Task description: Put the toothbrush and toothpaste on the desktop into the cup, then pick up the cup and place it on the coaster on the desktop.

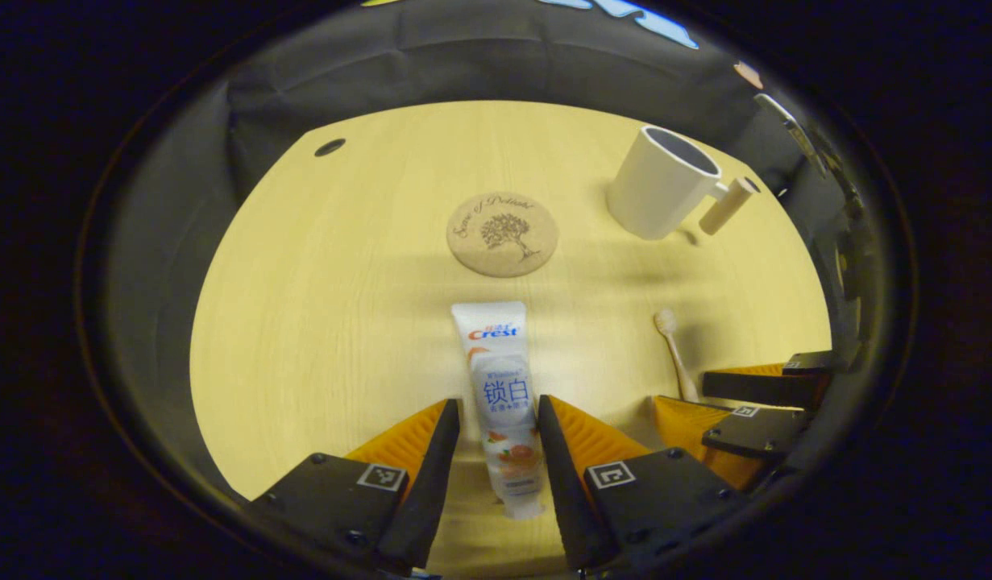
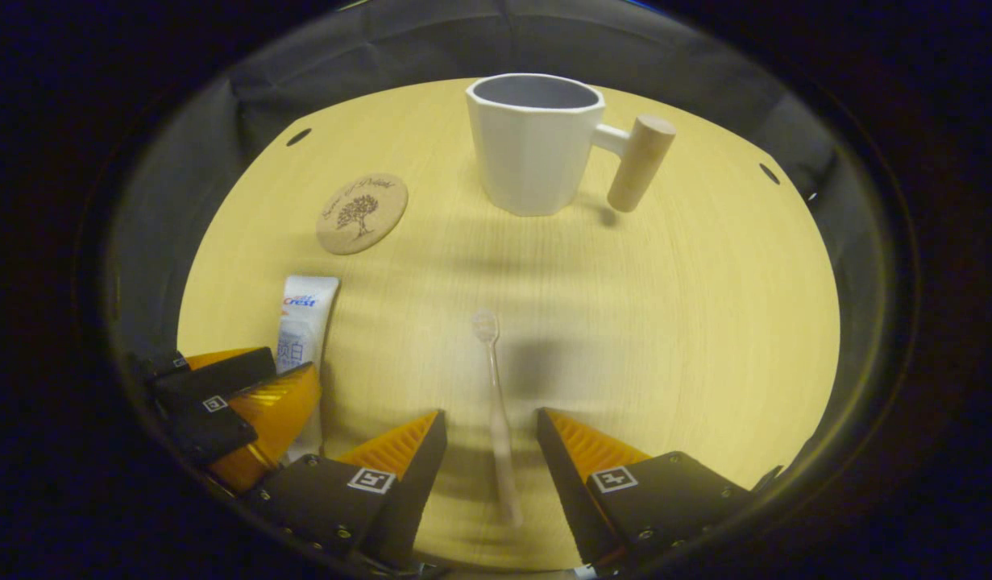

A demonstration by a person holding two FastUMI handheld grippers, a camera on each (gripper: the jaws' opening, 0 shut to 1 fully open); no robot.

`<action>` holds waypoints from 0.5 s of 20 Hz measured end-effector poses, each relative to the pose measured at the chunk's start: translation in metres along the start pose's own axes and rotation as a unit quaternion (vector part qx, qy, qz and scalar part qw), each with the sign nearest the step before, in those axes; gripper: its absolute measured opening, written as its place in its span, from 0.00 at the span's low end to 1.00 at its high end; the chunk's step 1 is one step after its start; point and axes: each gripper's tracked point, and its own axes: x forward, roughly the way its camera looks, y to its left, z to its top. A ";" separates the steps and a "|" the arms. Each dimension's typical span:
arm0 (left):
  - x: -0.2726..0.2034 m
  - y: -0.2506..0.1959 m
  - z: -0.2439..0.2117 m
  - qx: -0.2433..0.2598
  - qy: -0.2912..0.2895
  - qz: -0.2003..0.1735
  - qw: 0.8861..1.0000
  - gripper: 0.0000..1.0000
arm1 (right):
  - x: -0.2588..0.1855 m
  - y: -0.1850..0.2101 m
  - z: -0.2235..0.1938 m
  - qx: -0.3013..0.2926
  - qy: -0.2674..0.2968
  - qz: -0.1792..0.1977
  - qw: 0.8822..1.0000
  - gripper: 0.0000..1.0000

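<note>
- Toothpaste (image 1: 502, 403) lay flat on the desktop (image 1: 318, 322), its length running between the two fingers of my left gripper (image 1: 500, 427); the jaws stood apart on either side of the tube, and I could not tell whether either finger touched it.
- Toothbrush (image 2: 496, 403) lay flat on the desktop, head pointing away from me, its handle in the gap of my right gripper (image 2: 491, 439); those jaws stood spread, with clear space on both sides of the handle.
- Cup (image 2: 536, 141) stood upright at the far side of the desktop, its wooden handle (image 2: 641, 161) on the right in the right gripper view. I saw nothing inside it.
- Coaster (image 1: 502, 234) lay flat on the desktop, beyond the flat end of the toothpaste and left of the cup, apart from both.
- In the left gripper view, my right gripper appeared at the right edge, beside the toothbrush; in the right gripper view, my left gripper appeared at the left edge, at the toothpaste.
</note>
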 end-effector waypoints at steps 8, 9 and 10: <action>0.004 0.006 -0.004 -0.016 0.013 0.017 1.000 0.63 | 0.002 -0.001 0.001 -0.007 0.006 -0.010 1.000 0.73; 0.004 0.007 -0.004 -0.017 0.014 0.017 1.000 0.66 | 0.002 -0.001 0.001 -0.009 0.009 -0.015 1.000 0.73; 0.004 0.005 -0.004 -0.017 0.014 0.014 1.000 0.64 | 0.002 0.000 0.001 -0.008 0.009 -0.018 1.000 0.73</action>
